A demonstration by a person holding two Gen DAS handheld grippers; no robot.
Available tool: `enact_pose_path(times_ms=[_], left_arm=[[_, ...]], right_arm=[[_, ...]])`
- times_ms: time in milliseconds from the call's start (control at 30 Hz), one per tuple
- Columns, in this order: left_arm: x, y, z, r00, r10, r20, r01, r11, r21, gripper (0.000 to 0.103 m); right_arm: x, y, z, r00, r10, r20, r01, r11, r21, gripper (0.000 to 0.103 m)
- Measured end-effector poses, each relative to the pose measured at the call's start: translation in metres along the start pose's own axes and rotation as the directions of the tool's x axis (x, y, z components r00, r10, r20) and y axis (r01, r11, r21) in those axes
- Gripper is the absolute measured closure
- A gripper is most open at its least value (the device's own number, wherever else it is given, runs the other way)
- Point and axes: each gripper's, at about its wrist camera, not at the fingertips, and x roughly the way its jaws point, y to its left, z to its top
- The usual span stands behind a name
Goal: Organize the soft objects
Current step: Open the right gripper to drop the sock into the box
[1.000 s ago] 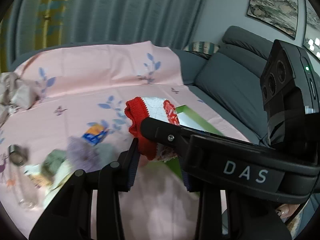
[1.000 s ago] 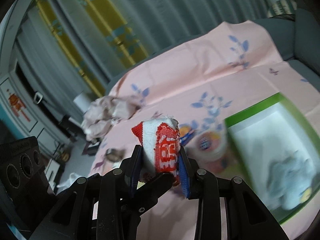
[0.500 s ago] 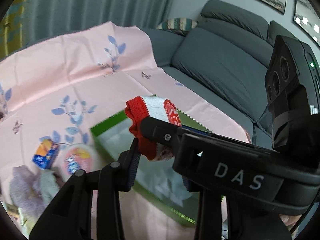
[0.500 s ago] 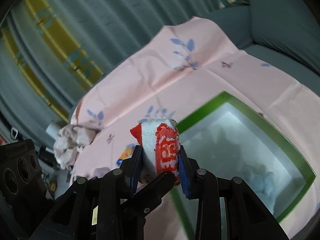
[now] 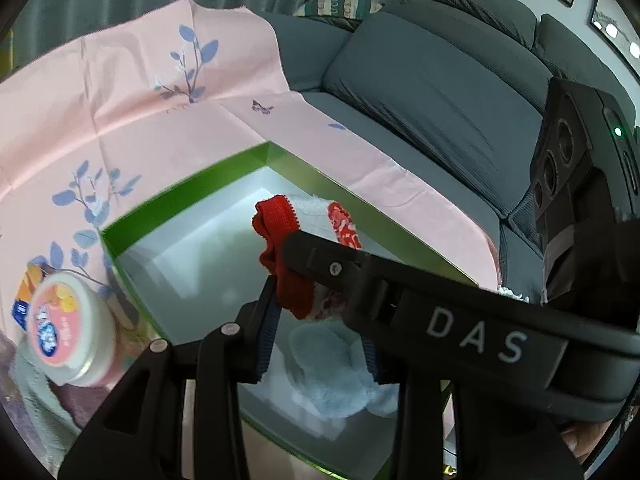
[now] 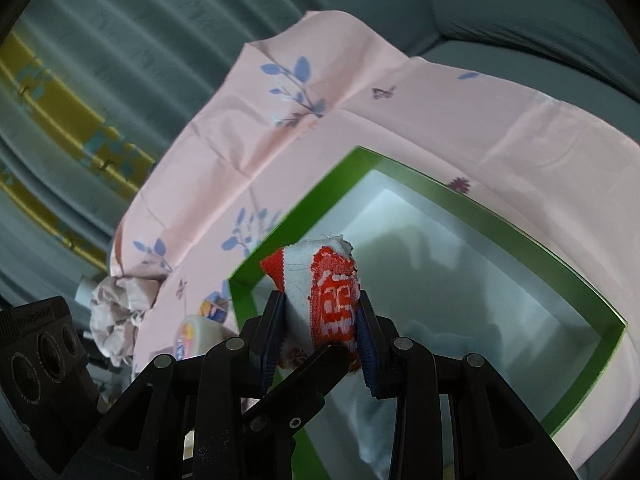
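A folded red and white knitted cloth (image 5: 304,220) hangs over a green box with a white inside (image 5: 192,196). My left gripper (image 5: 320,320) is shut on its lower red end; its right finger is partly hidden behind the other gripper's black body, which crosses the left wrist view. In the right wrist view, my right gripper (image 6: 320,312) is shut on the same cloth (image 6: 332,280), with both blue pads against its sides. A light blue fluffy cloth (image 5: 340,372) lies inside the box, under the grippers.
The box (image 6: 500,216) sits on a pink floral sheet (image 5: 140,100) over a grey sofa (image 5: 440,92). Left of the box lie a round tub with a pink lid (image 5: 68,320), a blue and orange packet (image 5: 22,300) and mauve and green cloths (image 5: 32,392). A crumpled beige cloth (image 6: 120,304) lies further off.
Both grippers have carried the red and white cloth rightward and down, from above the sheet and small items to above the green box. Their hold on the cloth is unchanged.
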Motion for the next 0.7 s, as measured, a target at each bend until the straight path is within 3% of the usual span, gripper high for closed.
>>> enact_pose_path(times_ms=[300,367,467,700], left_arm=[[0.006,-0.003,-0.003,0.999,-0.022,-0.028,0.022,1.000,-0.009,0.065],[0.003,-0.005,-0.003,0.999,-0.021,-0.038,0.021,1.000,0.006,0.064],[-0.007,-0.007,-0.005,0.999,-0.024,-0.025,0.024,1.000,0.014,0.049],[-0.047,-0.005,-0.007,0.999,-0.012,0.034,0.012,1.000,0.007,0.021]], right_arm=[[0.001,-0.010,0.001,0.999,-0.044,-0.009,0.044,0.998,0.040,0.066],[-0.003,-0.009,0.001,0.998,-0.062,0.005,0.062,0.997,0.036,0.060],[-0.013,-0.010,0.000,0.997,-0.068,0.035,0.066,0.997,0.041,0.044],[-0.040,0.009,-0.004,0.994,-0.040,0.106,0.041,0.999,-0.009,0.022]])
